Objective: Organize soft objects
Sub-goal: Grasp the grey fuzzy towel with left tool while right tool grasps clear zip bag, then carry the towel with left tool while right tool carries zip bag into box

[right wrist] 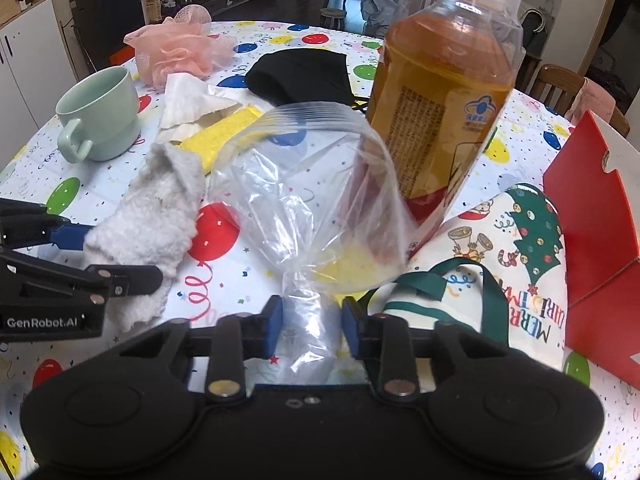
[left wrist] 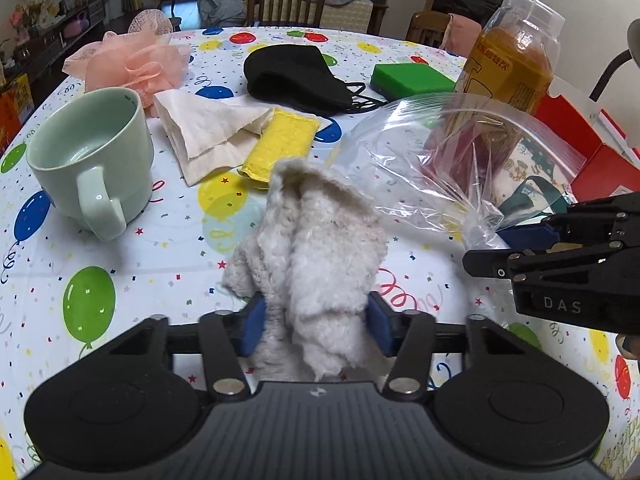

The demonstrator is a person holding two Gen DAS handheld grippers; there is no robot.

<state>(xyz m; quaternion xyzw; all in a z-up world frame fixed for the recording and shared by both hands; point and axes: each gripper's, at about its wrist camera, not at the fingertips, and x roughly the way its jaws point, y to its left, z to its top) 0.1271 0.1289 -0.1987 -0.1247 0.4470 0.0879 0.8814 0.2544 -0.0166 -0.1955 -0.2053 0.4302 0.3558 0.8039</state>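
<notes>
A fluffy white cloth (left wrist: 320,248) lies bunched on the balloon-print table, and my left gripper (left wrist: 316,328) is shut on its near end, blue pads pressing both sides. From the right wrist view the same cloth (right wrist: 148,220) and left gripper (right wrist: 116,256) show at the left. My right gripper (right wrist: 312,328) is shut on the gathered bottom of a clear zip bag (right wrist: 304,200), whose open mouth faces away and towards the cloth. The bag (left wrist: 440,152) and right gripper (left wrist: 496,248) sit right of the cloth. Further back lie a yellow sponge (left wrist: 280,144), cream napkin (left wrist: 208,128), black mask (left wrist: 296,76), green sponge (left wrist: 412,78) and pink mesh puff (left wrist: 132,64).
A pale green mug (left wrist: 88,152) stands left of the cloth. A tall bottle of amber drink (right wrist: 444,92) rises just behind the bag. A Christmas tote bag (right wrist: 520,240) and a red box (right wrist: 592,240) fill the right side. Chairs stand beyond the table's far edge.
</notes>
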